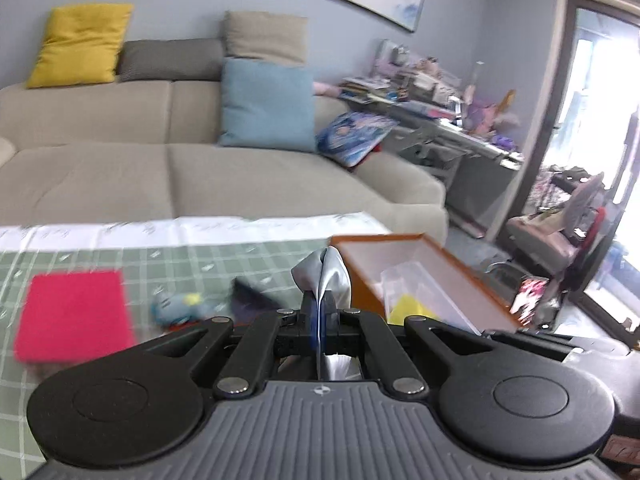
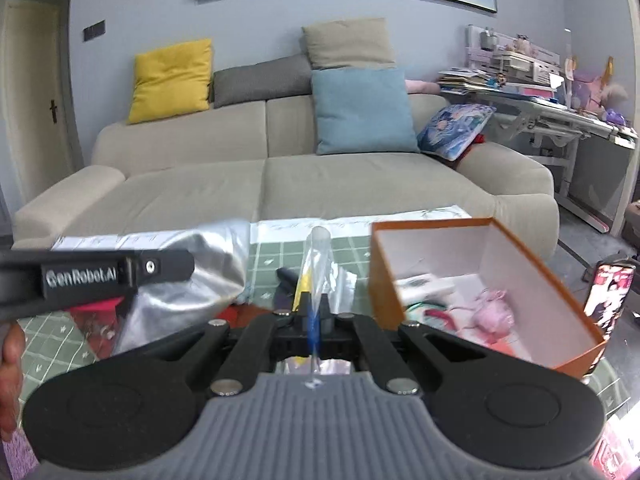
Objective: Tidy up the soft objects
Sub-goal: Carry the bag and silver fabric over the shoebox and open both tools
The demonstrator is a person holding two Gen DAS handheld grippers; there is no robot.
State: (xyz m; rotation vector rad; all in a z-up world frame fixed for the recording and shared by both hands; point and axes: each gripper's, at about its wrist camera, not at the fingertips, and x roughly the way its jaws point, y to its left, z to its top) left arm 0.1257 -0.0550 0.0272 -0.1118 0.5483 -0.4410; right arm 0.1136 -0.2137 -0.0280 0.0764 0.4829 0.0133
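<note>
Silver cloth (image 1: 326,276) pinched in left tongs (image 1: 320,312); right tongs (image 2: 314,316) clamp clear bag (image 2: 318,264).

Daylight flooded in from the glass door (image 1: 600,160) at the right of the left wrist view, blowing that area out to near white while the sofa (image 1: 200,172) stayed evenly, softly lit. That view was smeared by motion blur, worst on the red pad (image 1: 74,316) and tablecloth (image 1: 120,256). Both fisheye views bowed straight lines and darkened at the corners; the right wrist view was sharper.
</note>
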